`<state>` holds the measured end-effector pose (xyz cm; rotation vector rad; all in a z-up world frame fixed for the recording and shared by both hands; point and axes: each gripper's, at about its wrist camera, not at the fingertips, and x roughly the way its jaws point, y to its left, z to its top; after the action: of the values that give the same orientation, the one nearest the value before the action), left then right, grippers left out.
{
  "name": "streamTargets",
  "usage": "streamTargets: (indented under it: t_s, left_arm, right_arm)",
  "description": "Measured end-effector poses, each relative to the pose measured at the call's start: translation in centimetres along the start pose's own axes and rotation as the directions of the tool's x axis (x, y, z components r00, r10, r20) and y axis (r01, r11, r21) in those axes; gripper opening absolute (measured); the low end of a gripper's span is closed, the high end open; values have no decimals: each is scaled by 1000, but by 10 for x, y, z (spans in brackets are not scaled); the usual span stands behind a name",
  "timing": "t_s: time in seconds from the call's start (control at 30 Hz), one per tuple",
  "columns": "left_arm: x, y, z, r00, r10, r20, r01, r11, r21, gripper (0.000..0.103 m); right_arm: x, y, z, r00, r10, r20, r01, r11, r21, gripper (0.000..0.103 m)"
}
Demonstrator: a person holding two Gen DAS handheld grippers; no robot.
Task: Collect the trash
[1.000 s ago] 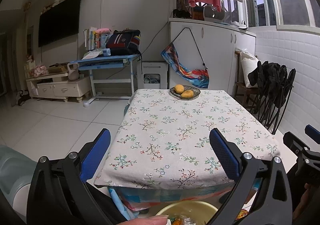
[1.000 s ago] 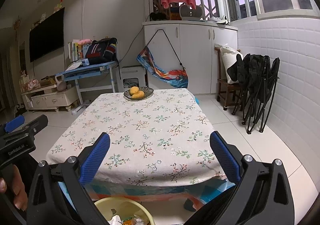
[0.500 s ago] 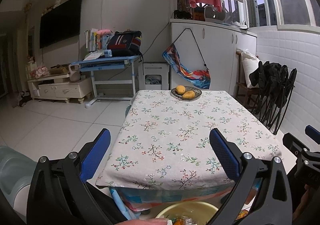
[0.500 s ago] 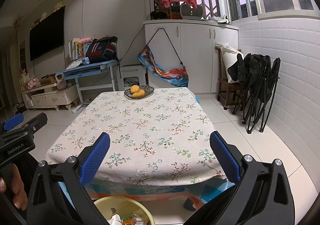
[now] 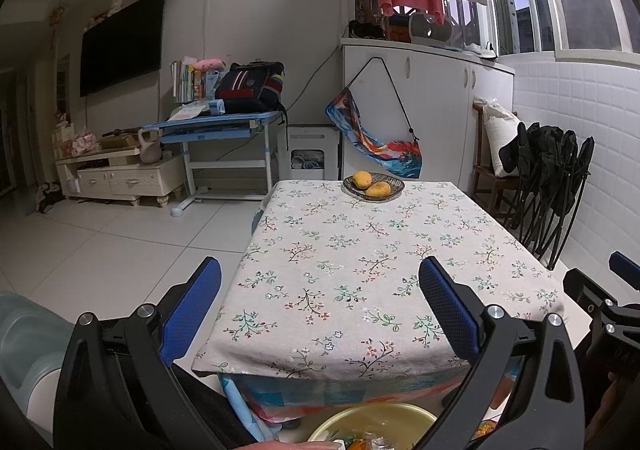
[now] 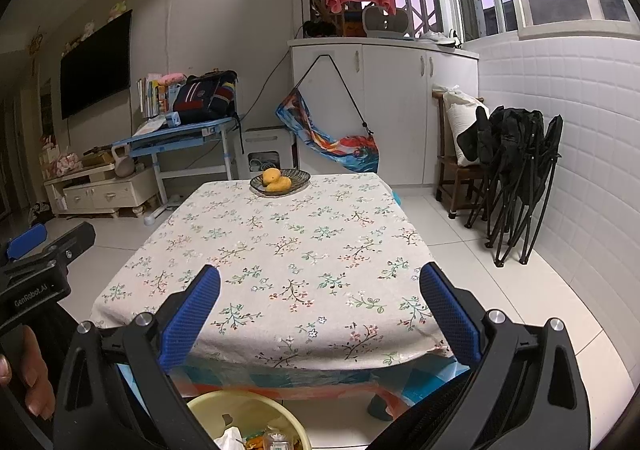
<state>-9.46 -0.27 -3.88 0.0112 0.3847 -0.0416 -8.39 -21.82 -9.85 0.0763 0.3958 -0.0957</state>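
- The left gripper point(image 5: 320, 302) has its jaws spread wide with nothing between them; its blue pads point(image 5: 448, 306) frame only the near part of the tablecloth.
- The right gripper point(image 6: 320, 310) is the same: jaws wide apart and empty, held level over the near edge of the table.
- Just below both grippers, on the floor in front of the table's near edge, sits a yellow basin point(image 6: 212, 408). It already holds the trash point(image 6: 256, 440): crumpled white paper, something orange, and what looks like a small clear bottle.
- Outward, the floral tablecloth point(image 5: 360, 250) shows no loose litter anywhere on its surface.
- At the far end a dark dish point(image 5: 374, 186) holds yellow fruit point(image 5: 378, 189), probably mangoes. These look like food, not waste, so they are best left alone.
- Judgement: the table part of the job seems finished, or nearly so. The sensible step is a slow sweep of both cameras over the table edges and the white floor point(image 5: 100, 250) to the left and right.
- If anything turns up, approach it from above with jaws already spread, close fully round it, then carry it back over the basin's middle before letting go.
- Keep the grippers clear of the tablecloth's near hem, which could snag.
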Motion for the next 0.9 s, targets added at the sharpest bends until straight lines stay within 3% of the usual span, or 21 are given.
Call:
streamTargets:
  t_s: [0.57, 0.77, 0.9]
  left_arm:
    - [0, 3, -1, 1000, -5, 6, 5, 1000, 15, 96]
    - [11, 4, -7, 997, -46, -61, 47, 999, 15, 96]
    - [12, 1, -11, 998, -34, -58, 37, 998, 48, 96]
  right_arm:
    - [0, 1, 0, 1000, 0, -2, 0, 1000, 0, 96]
    - [0, 2, 0, 1000, 1, -3, -1, 1000, -2, 96]
    - [0, 2, 0, 1000, 1, -2, -1, 1000, 1, 96]
